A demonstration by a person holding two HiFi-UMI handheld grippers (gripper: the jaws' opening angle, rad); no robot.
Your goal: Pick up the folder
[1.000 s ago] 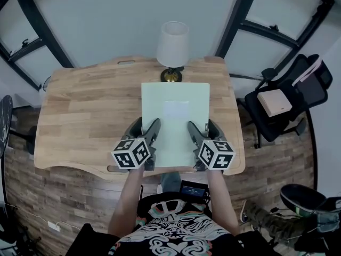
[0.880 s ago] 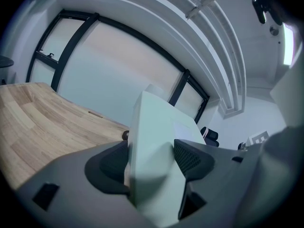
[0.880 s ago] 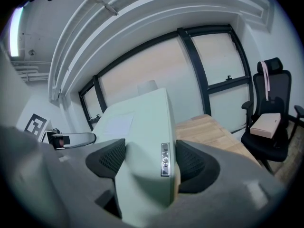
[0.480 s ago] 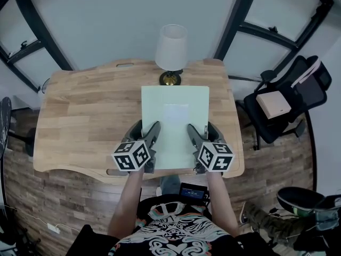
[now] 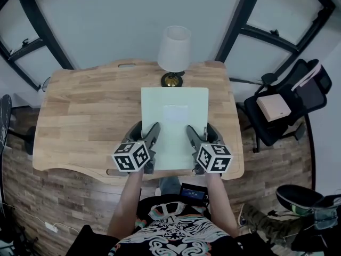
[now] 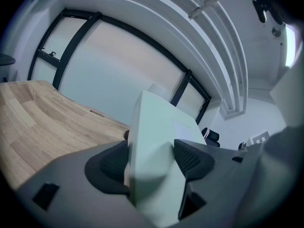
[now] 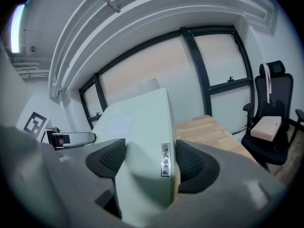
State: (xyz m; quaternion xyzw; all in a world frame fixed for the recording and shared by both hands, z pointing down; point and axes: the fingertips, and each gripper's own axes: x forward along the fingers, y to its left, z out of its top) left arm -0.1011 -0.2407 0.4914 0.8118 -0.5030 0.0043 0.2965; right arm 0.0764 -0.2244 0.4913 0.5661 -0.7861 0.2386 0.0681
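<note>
A pale green folder [image 5: 174, 122] with a white label is held above the wooden desk [image 5: 85, 111], near its front edge. My left gripper [image 5: 146, 134] is shut on the folder's near left edge, and the folder [image 6: 152, 141] fills the space between its black pads. My right gripper [image 5: 197, 133] is shut on the near right edge, where the folder [image 7: 142, 141] shows a small metal clasp [image 7: 165, 160] on its side. The far end of the folder reaches toward the lamp.
A table lamp [image 5: 173, 52] with a white shade stands at the desk's back edge, just beyond the folder. A black office chair [image 5: 282, 108] with a pale box on its seat is to the right of the desk. Window frames run behind.
The folder and both grippers stay almost where they were; the view has shifted slightly and the folder sits a touch nearer the front edge.
</note>
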